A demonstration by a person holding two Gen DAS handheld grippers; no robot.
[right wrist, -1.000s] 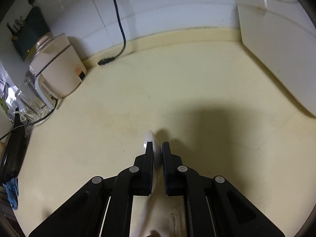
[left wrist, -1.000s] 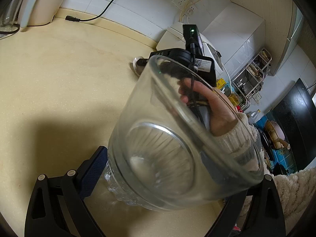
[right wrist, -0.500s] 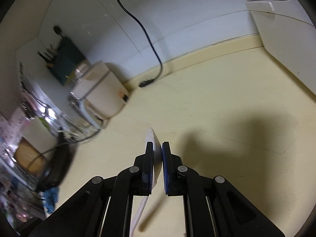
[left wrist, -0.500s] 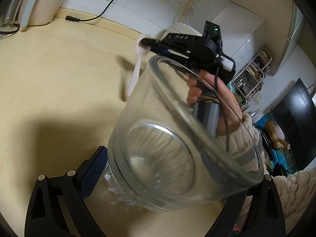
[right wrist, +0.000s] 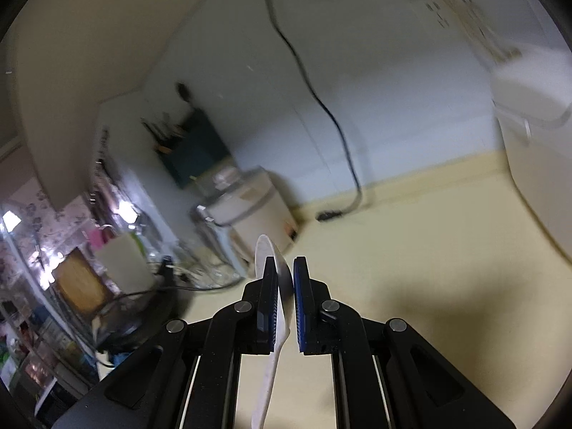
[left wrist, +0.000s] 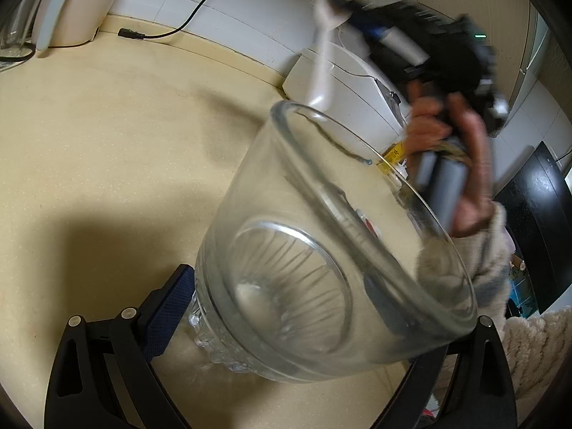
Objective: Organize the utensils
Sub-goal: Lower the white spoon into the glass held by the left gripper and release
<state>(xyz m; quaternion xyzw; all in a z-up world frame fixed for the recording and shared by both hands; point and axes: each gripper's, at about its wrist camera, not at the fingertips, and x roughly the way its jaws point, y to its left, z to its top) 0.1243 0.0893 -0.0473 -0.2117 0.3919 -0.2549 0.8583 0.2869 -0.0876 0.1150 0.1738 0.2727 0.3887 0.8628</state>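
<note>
One white spoon [right wrist: 275,307] pinched in my right gripper [right wrist: 285,275] — left gripper [left wrist: 321,325] hugs glass bowl [left wrist: 332,236] — spoon may bump rim, slip out.

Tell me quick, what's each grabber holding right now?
Left gripper: jaws closed on the tilted glass bowl.
Right gripper: jaws closed on the white spoon, lifted above the bowl's rim.

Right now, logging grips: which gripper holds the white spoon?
The right gripper, shut on the white spoon; the left gripper holds the glass bowl.
</note>
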